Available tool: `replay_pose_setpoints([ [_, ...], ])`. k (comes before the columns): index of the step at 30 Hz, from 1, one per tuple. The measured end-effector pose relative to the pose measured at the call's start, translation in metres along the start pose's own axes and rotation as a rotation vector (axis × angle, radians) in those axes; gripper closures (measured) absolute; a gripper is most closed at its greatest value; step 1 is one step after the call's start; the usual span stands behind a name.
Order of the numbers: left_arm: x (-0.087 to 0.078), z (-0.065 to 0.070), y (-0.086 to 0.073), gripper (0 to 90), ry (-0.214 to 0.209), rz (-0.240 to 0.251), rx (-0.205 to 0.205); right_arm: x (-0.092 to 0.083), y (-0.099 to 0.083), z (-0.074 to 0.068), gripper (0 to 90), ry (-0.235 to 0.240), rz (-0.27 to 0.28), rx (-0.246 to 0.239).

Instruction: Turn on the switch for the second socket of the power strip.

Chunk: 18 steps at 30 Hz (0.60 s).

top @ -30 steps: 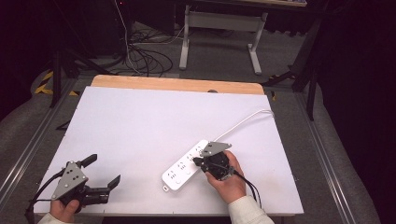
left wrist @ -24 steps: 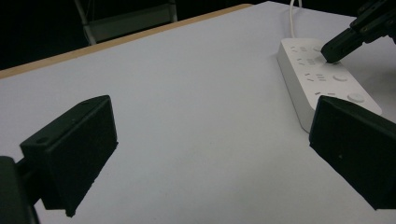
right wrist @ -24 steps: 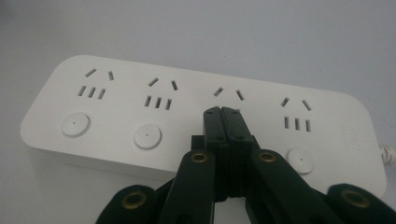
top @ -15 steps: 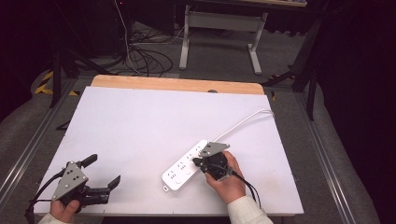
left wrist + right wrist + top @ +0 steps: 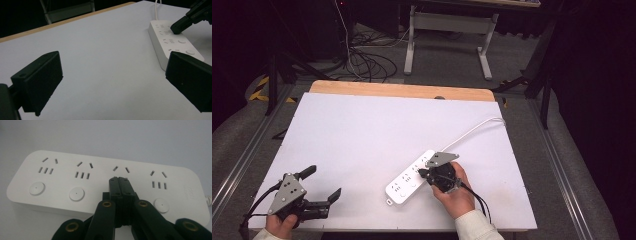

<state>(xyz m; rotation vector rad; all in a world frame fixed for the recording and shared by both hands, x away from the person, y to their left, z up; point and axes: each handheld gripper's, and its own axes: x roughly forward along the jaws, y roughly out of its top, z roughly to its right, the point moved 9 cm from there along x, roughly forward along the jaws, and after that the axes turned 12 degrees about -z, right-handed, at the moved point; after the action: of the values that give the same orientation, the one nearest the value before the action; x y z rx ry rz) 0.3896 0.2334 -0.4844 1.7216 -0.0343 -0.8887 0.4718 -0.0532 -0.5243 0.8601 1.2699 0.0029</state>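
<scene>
Where the white desk (image 5: 362, 140) nears the person's edge, a white power strip (image 5: 409, 182) lies slantwise, its cord (image 5: 472, 131) running off toward the far right. The right tongs (image 5: 119, 180), clenched with both tips pressed together and grasping nothing, press down on the strip's top at its third socket group. The left tongs (image 5: 321, 186) sit released, spread wide, well apart to the strip's left.
</scene>
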Motion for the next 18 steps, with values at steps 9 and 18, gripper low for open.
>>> replay_pose_setpoints([
  [9, -0.0001, 0.0000, -0.0002, 1.5, 0.000, -0.001, 0.000, 0.0013, -0.0013, 0.0023, 90.0, 0.031, 0.019, 0.016],
  [18, -0.0002, -0.0001, -0.0001, 1.5, 0.000, 0.000, -0.006, -0.0004, -0.0008, 0.0004, 90.0, -0.011, 0.025, 0.004],
])
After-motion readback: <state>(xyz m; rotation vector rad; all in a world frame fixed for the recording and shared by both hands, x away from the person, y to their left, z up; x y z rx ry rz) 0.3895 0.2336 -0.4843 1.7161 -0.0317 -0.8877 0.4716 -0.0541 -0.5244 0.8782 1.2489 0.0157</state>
